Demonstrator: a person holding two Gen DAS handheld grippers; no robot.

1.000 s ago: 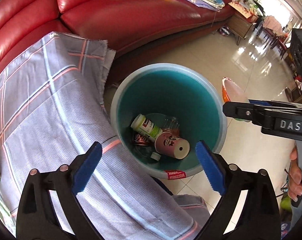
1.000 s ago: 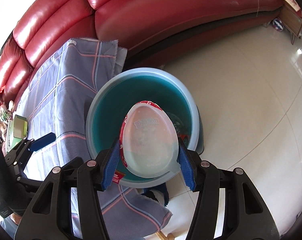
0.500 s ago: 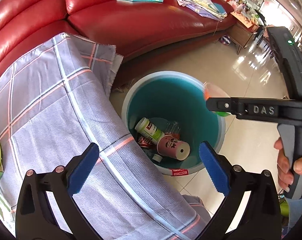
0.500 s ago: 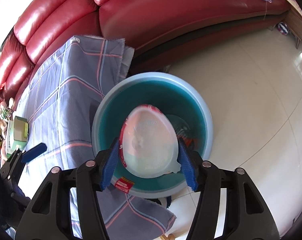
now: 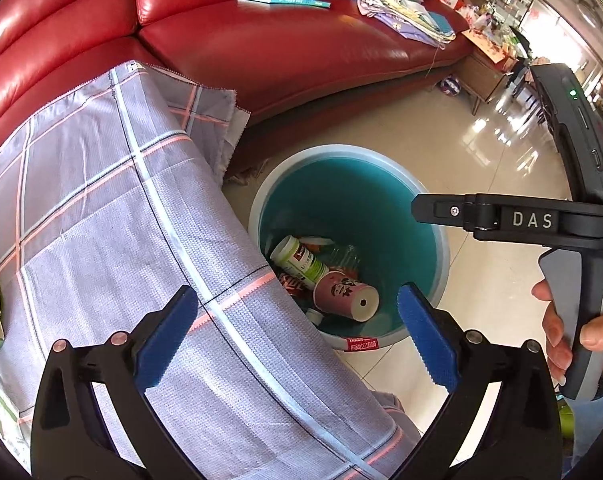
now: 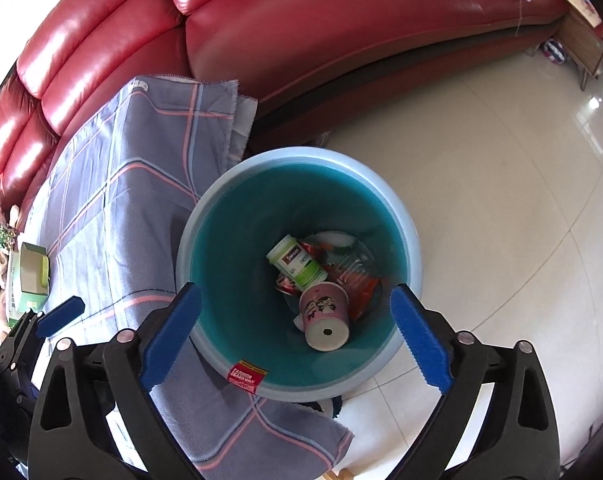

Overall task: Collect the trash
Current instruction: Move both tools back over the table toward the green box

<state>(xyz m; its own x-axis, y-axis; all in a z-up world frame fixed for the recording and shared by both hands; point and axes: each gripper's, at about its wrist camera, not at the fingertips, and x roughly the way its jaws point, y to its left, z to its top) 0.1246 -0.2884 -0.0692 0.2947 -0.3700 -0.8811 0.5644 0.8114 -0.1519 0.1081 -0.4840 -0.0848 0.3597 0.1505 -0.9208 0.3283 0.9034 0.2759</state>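
Both wrist cams tilted steeply down, close above the bin (image 6: 301, 376). Right cam centred straight over bin mouth. Left cam offset over checked cloth (image 5: 101, 240), bin (image 5: 437, 240) right of centre. Shared: bin interior, cloth, red sofa (image 6: 301, 40), floor (image 6: 501, 200).

Bin (image 6: 409, 248) on floor (image 6: 501, 184), between cloth (image 6: 113, 208) and sofa (image 6: 301, 32).

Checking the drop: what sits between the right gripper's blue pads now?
Nothing held: between the right gripper's pads the right wrist view shows only the blue plastic bin below.
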